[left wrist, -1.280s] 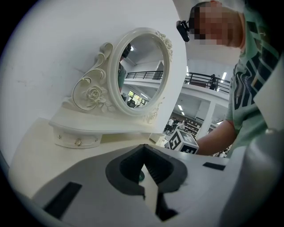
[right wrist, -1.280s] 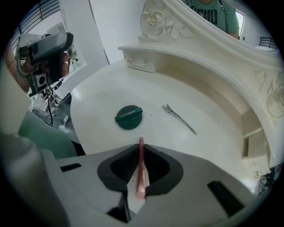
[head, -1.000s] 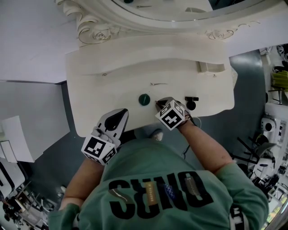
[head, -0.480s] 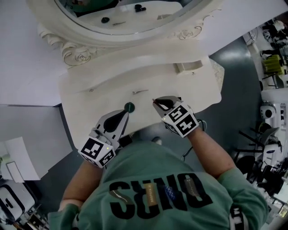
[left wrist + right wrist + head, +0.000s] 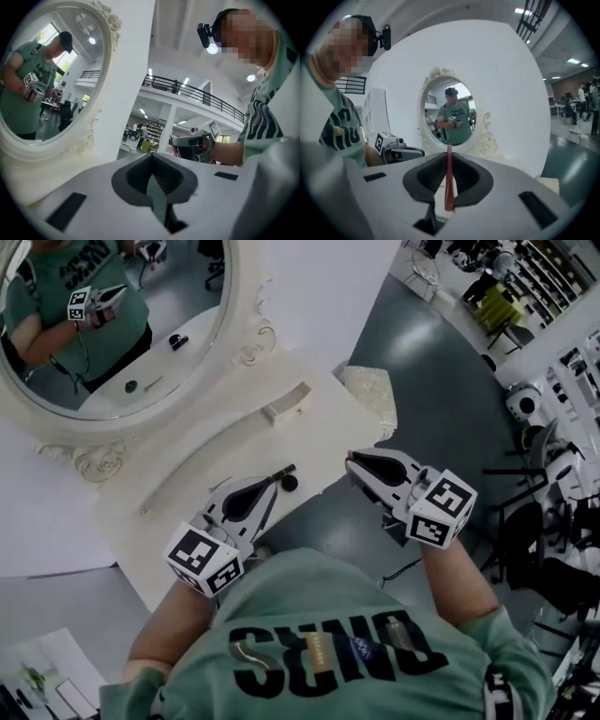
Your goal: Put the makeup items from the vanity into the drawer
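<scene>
My right gripper [image 5: 353, 461] hangs off the right end of the cream vanity top [image 5: 178, 493], over the grey floor. It is shut on a thin red makeup pencil [image 5: 448, 180] that stands upright between its jaws [image 5: 448, 161]. My left gripper [image 5: 270, 489] lies over the vanity's front edge, and its jaws [image 5: 152, 180] are shut with nothing between them. Just past its tip lie a slim black stick [image 5: 281, 472] and a small round black piece [image 5: 291, 485]. No drawer shows in any view.
An oval mirror [image 5: 103, 324] in a carved cream frame stands behind the top and reflects the person. A small cream box [image 5: 287, 402] sits at the back right of the top. A padded cream block [image 5: 368, 390] is beyond the right end. Chairs and equipment stand at far right.
The right gripper has swung from above the vanity top to the right, off its end, with the red pencil in it. The head view has turned right. The left gripper stays at the front edge.
</scene>
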The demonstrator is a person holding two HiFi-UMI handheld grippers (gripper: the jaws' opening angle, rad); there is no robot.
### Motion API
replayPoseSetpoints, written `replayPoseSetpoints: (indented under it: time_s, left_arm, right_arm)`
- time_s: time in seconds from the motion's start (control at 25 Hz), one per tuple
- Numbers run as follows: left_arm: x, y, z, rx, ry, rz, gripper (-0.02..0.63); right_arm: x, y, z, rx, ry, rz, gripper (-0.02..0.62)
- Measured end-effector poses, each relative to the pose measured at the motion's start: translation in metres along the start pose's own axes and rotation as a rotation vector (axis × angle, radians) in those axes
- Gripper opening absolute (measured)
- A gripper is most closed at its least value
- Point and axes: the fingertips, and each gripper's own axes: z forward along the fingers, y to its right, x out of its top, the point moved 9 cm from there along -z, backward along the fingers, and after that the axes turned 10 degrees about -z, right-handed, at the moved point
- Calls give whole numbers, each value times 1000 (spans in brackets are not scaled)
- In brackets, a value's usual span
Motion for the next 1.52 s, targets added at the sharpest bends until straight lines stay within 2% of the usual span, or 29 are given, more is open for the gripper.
replayPoseSetpoints:
  time_s: [0.2, 0.28, 0.48, 0.68, 0.8, 0.92, 1.2, 1.36, 1.52]
  left_arm:
    - [18, 41, 58, -143, -57, 45, -5]
    - [20, 56, 73, -186, -69, 61, -5]
    - [18, 81, 89, -239, -90, 82, -5]
    - [16, 76, 84, -207, -83, 69, -5]
    - [17, 60, 79, -152, -75, 75, -5]
    - [19, 31, 79, -96, -65, 80, -5]
    - [7, -74, 105, 12, -69, 76, -5]
    - [-14, -131, 122, 47, -77, 35, -5]
    - [-35, -177, 136, 75, -93, 4, -5]
  right_arm:
    - [-5, 13, -95, -121, 217, 56, 44]
    - [-13, 13, -120, -149, 266, 82, 44]
    - [-24, 7, -150, -192, 276, 78, 44]
    - [-22, 7, -144, -176, 266, 45, 44]
    - [-19, 18, -121, -144, 234, -2, 44]
    - [-17, 37, -78, -103, 174, -97, 44]
    - [-44, 101, 64, -27, -23, -387, 44]
    - [-71, 137, 141, 15, -159, -540, 44]
    - [-97, 162, 204, 79, -273, -748, 44]
